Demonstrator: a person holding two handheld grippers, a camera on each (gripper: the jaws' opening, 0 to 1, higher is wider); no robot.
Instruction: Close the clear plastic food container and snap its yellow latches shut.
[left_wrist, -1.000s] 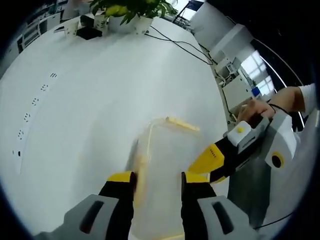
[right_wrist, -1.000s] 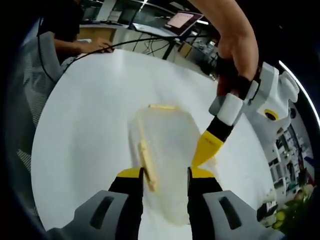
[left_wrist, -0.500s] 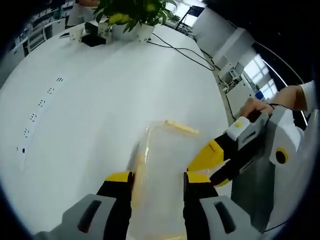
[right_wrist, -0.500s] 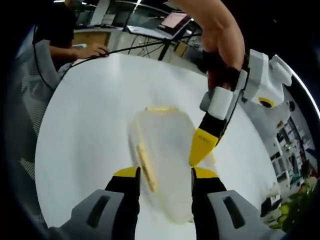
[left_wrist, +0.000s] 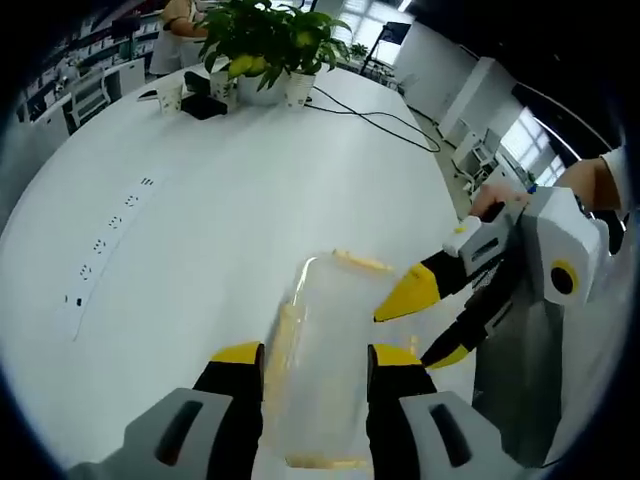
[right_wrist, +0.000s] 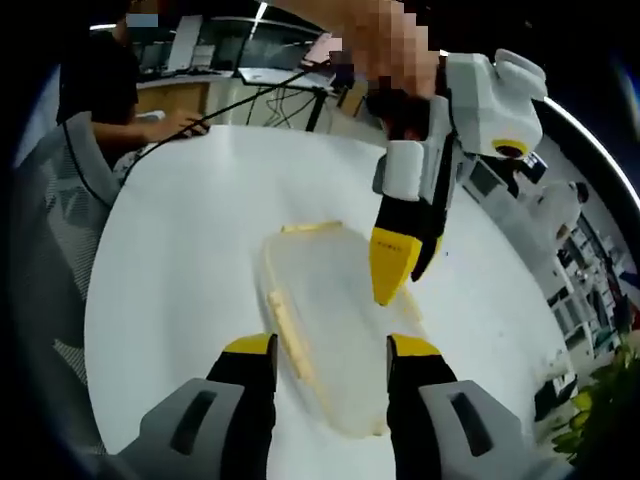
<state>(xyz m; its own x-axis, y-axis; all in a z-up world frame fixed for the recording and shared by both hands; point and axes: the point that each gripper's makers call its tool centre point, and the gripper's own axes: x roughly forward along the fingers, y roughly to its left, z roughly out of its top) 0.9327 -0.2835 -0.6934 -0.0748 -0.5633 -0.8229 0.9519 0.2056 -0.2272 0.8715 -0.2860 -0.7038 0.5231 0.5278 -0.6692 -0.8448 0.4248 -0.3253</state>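
Clear plastic food container is seen lying flat on the white counter, lid on top. In the left gripper view the container lies between and just beyond the jaws of the left hand-held gripper, which are spread to either side of it without pinching it. In the right gripper view the right hand-held gripper is likewise spread, the container lying between its tips. Yellow latches are noted along the container's edges: one on the long side, one at the far end. The left gripper's yellow tip is seen poised over the container's far side. Whether it touches the lid cannot be told. A potted plant stands well beyond the container.
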